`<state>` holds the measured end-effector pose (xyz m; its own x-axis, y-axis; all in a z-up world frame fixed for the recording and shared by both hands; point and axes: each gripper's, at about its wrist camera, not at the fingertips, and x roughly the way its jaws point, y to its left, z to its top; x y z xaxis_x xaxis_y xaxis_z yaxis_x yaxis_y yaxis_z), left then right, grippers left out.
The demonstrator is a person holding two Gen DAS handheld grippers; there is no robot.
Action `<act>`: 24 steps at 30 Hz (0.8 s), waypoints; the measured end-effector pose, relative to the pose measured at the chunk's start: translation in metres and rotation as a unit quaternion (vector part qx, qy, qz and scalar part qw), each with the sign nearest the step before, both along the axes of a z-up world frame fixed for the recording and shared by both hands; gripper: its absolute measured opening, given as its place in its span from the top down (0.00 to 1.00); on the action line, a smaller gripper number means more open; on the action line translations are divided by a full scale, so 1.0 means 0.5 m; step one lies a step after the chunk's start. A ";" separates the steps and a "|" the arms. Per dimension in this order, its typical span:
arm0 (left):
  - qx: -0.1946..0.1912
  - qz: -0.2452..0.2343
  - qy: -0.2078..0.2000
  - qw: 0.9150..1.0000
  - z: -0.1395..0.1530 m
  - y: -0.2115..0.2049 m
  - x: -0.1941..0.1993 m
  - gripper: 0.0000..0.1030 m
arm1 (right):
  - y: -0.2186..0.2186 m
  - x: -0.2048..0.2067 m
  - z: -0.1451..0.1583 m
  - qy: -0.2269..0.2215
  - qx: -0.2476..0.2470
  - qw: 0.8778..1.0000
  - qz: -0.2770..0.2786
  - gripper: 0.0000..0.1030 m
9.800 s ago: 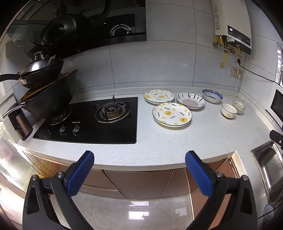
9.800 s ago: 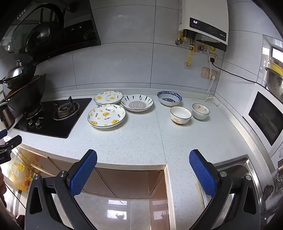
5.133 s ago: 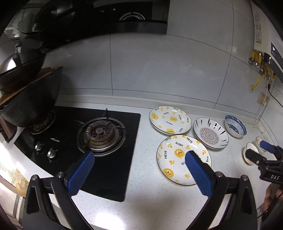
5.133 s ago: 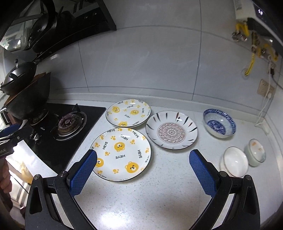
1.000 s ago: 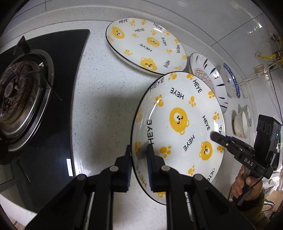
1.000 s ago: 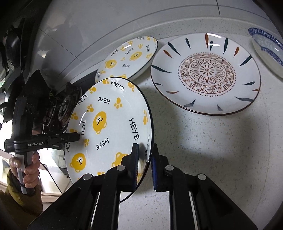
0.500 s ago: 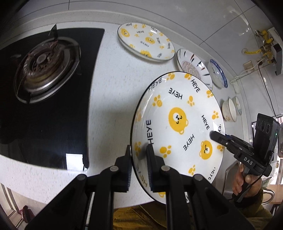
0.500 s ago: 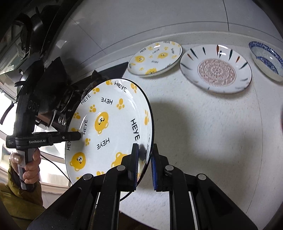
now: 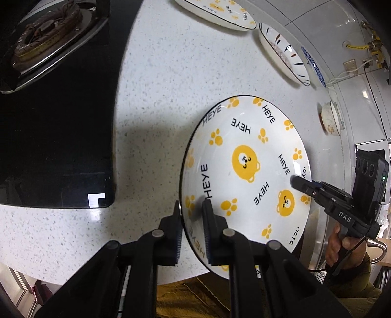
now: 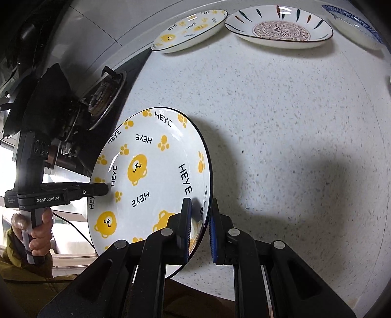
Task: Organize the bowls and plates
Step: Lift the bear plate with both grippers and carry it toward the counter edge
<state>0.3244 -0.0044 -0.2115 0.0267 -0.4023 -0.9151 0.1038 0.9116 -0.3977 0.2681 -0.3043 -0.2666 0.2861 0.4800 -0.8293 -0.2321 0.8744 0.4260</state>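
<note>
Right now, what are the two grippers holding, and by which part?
Both hold the same yellow bear plate by its rim: the left gripper clamps one edge, the right gripper the opposite edge.

Black hand-held gripper point(image 10: 198, 227) with blue-edged pads, round silver screws, white "GenRobot.AI" lettering; olive sleeve point(image 10: 9, 244).

Two bear-print plates were in view: one point(image 9: 244, 171) held aloft, a second point(image 10: 188, 30) lying on the surface point(image 10: 293, 122). One plate with a floral centre point(image 10: 279, 29), one blue-patterned bowl point(image 10: 354, 19), one small cream bowl point(image 9: 331, 118) and one gas burner point(image 9: 46, 46) completed the count.
</note>
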 end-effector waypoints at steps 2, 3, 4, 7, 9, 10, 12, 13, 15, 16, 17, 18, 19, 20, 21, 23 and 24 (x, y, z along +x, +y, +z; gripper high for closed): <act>0.001 -0.003 -0.003 1.000 -0.009 -0.001 0.002 0.86 | 0.002 -0.004 -0.003 -0.002 -0.002 1.000 -0.005 0.88; 0.003 -0.005 -0.005 1.000 -0.010 -0.003 0.004 0.86 | 0.004 -0.004 -0.004 -0.003 -0.004 1.000 -0.006 0.88; 0.003 -0.006 -0.015 1.000 -0.008 -0.004 0.005 0.86 | 0.005 -0.004 -0.005 -0.005 -0.005 1.000 -0.008 0.88; 0.007 -0.013 -0.026 1.000 -0.004 -0.005 0.006 0.86 | 0.005 -0.006 -0.006 -0.008 -0.004 1.000 -0.012 0.88; 0.007 -0.017 -0.029 0.999 -0.004 -0.003 0.005 0.86 | 0.004 -0.007 -0.005 -0.009 -0.005 1.000 -0.015 0.88; 0.007 -0.018 -0.030 0.999 -0.005 -0.003 0.006 0.86 | 0.006 -0.007 -0.006 -0.010 -0.005 1.000 -0.016 0.88; 0.009 -0.020 -0.032 0.999 -0.004 -0.007 0.008 0.85 | 0.009 -0.008 -0.004 -0.012 -0.008 1.000 -0.016 0.88; 0.009 -0.020 -0.033 0.999 -0.005 -0.007 0.008 0.85 | 0.005 -0.011 -0.004 -0.012 -0.008 1.000 -0.017 0.88; 0.007 -0.019 -0.033 0.999 -0.007 -0.007 0.009 0.85 | 0.005 -0.011 -0.004 -0.012 -0.007 1.000 -0.020 0.88; 0.008 -0.022 -0.034 0.999 -0.006 -0.007 0.009 0.85 | 0.006 -0.012 -0.004 -0.012 -0.008 1.000 -0.021 0.87; 0.006 -0.023 -0.034 0.999 -0.007 -0.007 0.010 0.85 | 0.007 -0.012 -0.004 -0.013 -0.009 1.000 -0.022 0.87; 0.004 -0.022 -0.032 0.999 -0.007 -0.006 0.011 0.85 | 0.006 -0.012 -0.004 -0.013 -0.009 1.000 -0.024 0.87; 0.002 -0.022 -0.032 0.999 -0.008 -0.006 0.012 0.85 | 0.007 -0.011 -0.004 -0.013 -0.009 1.000 -0.026 0.87; 0.002 -0.021 -0.032 0.999 -0.008 -0.007 0.012 0.86 | 0.006 -0.010 -0.003 -0.012 -0.008 1.000 -0.028 0.87; 0.001 -0.020 -0.034 0.999 -0.007 -0.007 0.012 0.86 | 0.006 -0.012 0.000 -0.016 -0.012 0.999 -0.032 0.87; 0.005 -0.021 -0.046 0.999 -0.003 -0.003 0.005 0.86 | 0.002 -0.013 0.011 -0.028 -0.016 0.999 -0.037 0.87; 0.008 -0.025 -0.055 0.998 -0.001 -0.005 0.002 0.86 | -0.003 -0.014 0.019 -0.033 -0.014 0.998 -0.043 0.87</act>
<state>0.3252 -0.0067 -0.2121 0.1075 -0.3901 -0.9145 0.1909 0.9108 -0.3661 0.2610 -0.3057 -0.2570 0.3792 0.4277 -0.8206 -0.1829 0.9039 0.3866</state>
